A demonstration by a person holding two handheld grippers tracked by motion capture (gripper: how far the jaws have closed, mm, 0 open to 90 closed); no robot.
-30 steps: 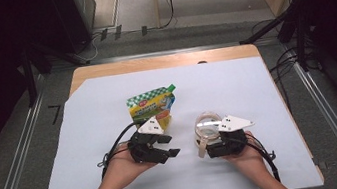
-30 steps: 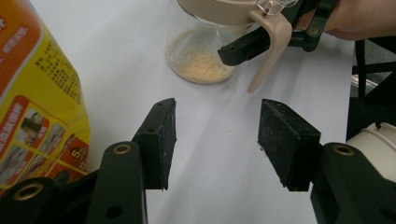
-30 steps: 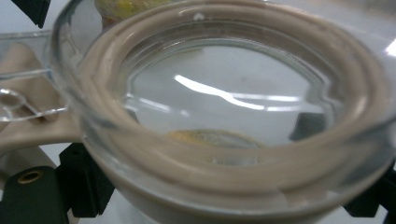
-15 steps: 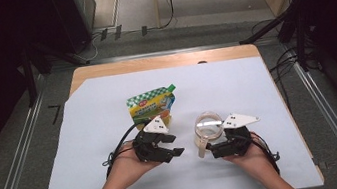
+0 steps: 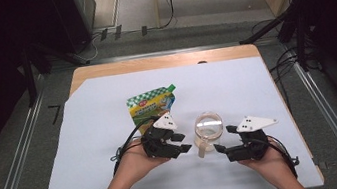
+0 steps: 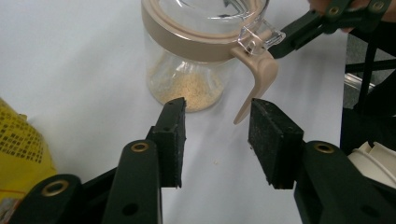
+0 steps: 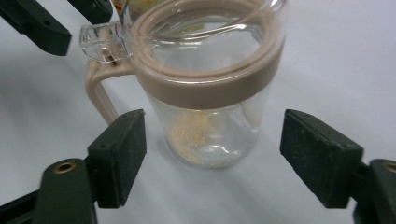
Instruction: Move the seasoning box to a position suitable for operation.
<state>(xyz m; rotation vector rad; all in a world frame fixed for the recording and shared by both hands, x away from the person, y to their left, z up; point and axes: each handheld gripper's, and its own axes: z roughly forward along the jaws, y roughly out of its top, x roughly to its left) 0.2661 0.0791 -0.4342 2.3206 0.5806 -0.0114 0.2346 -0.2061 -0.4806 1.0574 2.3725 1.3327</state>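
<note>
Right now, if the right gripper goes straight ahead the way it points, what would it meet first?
Probably the clear glass jar with the beige rim: it stands straight ahead of the right gripper, whose open jaws are apart from it on either side. How far ahead is hard to judge.

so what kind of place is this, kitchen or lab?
Likely a lab or data-collection room, not a kitchen: a table under a plain white sheet, metal floor rails along both sides, and loose cables with plugs on the floor behind it.
</note>
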